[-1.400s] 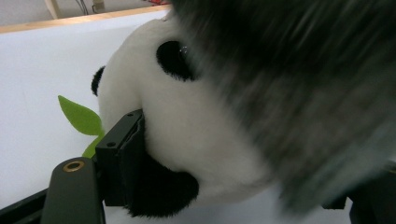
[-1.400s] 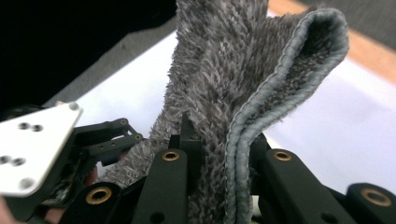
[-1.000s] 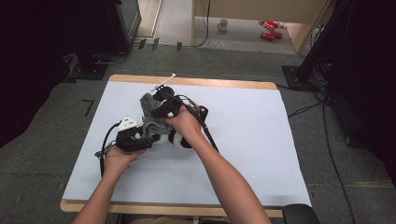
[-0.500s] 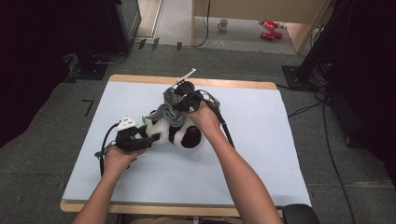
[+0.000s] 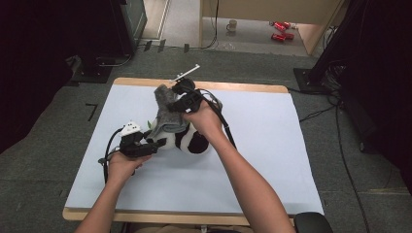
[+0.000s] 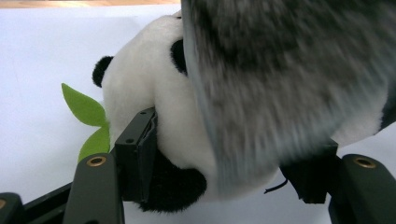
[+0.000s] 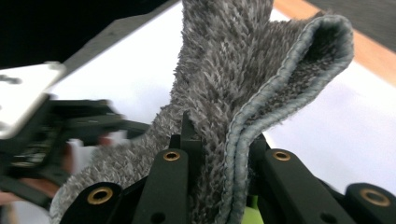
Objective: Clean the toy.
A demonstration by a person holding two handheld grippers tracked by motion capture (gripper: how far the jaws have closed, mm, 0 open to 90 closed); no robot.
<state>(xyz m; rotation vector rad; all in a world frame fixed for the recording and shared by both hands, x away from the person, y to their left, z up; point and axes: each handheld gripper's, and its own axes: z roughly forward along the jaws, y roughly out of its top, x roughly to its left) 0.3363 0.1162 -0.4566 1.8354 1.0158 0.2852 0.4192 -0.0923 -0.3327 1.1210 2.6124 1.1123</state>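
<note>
- Nearest the desk's [image 5: 272,189] front edge, the left gripper [image 5: 145,147] grasped the plush panda [image 6: 154,107] by its head, its 2 jaws pressed into the fur on either side.
- The panda lay left of the desk's middle; it looked soft, light and easily squashed, so a bulky part made the safest hold.
- Beyond, toward the back edge, the right gripper [image 5: 171,99] was clenched on the grey fluffy cloth [image 7: 233,93], limp and light, gripped along its stitched hem.
</note>
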